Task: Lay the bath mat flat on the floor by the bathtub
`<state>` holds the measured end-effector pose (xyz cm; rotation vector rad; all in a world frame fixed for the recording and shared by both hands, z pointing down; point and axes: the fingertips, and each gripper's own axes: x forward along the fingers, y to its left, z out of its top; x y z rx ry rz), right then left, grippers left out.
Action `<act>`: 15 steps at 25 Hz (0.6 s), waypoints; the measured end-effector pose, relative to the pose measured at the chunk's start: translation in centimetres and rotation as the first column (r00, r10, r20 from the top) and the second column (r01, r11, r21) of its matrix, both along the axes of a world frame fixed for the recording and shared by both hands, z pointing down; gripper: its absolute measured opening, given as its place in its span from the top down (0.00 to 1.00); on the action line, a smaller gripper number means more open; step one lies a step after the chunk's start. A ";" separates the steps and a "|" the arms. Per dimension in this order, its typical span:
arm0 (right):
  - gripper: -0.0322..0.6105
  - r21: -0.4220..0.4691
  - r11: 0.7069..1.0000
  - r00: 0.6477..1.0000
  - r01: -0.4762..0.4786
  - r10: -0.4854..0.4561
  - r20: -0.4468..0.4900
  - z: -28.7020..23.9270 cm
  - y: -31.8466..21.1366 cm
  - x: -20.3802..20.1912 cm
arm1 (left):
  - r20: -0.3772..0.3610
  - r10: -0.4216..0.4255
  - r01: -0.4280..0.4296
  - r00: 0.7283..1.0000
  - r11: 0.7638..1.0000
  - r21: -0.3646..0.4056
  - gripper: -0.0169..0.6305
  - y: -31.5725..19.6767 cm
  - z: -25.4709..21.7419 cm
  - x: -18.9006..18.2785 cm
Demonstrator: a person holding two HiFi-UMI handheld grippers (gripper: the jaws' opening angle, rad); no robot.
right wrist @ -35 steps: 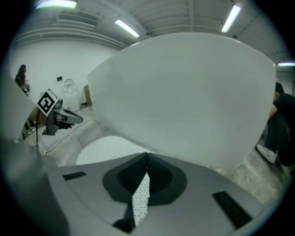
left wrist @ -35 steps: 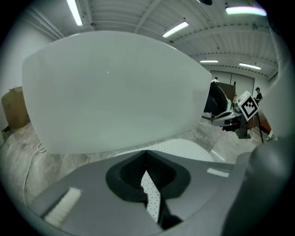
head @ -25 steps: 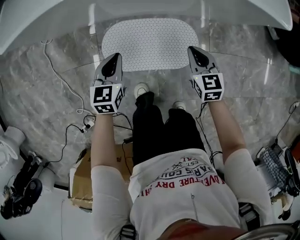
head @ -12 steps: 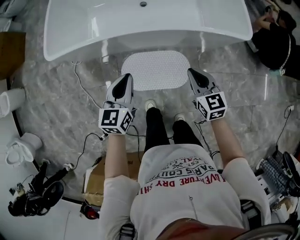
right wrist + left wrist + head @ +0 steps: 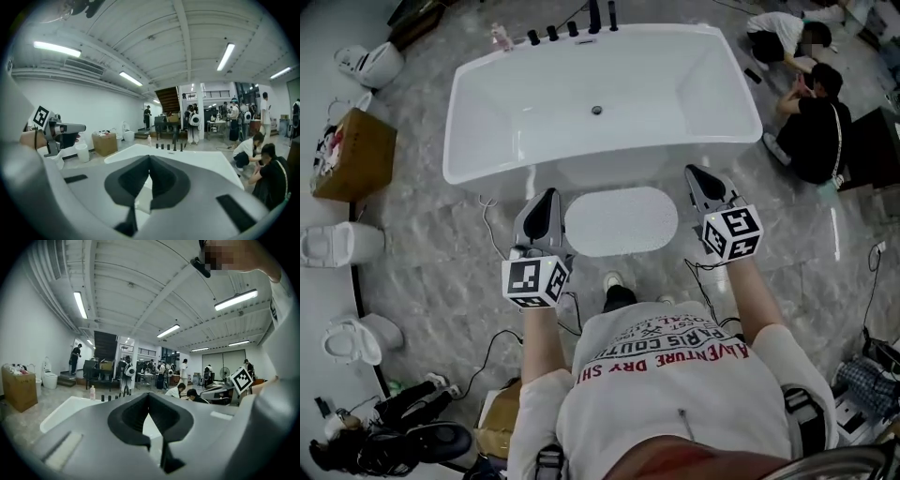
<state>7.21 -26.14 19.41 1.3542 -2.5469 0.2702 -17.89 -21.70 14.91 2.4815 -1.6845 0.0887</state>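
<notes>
the bath mat (image 5: 621, 220) lay flat on the floor (image 5: 431, 244) beside the bathtub (image 5: 600, 103), between the left hand-held gripper (image 5: 542, 214) and right hand-held gripper (image 5: 705, 184), both pressed together and empty.

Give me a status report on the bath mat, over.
Left gripper, right gripper: both shut, empty. White oval dotted bath mat lies flat on grey floor beside white bathtub. Nothing on the mat.

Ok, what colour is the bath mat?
The bath mat is white; the head view shows it best.
</notes>
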 end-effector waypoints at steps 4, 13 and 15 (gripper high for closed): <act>0.94 0.033 0.999 1.000 0.005 -0.005 0.003 -4.5 0.7 0.4 | 0.037 0.010 -0.011 0.999 0.999 0.030 0.95 0.7 -3.9 0.1; 0.94 0.171 0.983 0.995 0.074 -0.084 0.057 -11.5 3.0 -1.5 | 0.074 -0.014 0.008 0.997 0.997 0.083 0.95 1.6 -9.3 -0.9; 0.94 0.185 0.979 0.993 0.087 -0.099 0.057 -12.0 3.4 -2.0 | 0.059 -0.022 0.018 0.998 0.997 0.075 0.95 1.7 -9.4 -1.1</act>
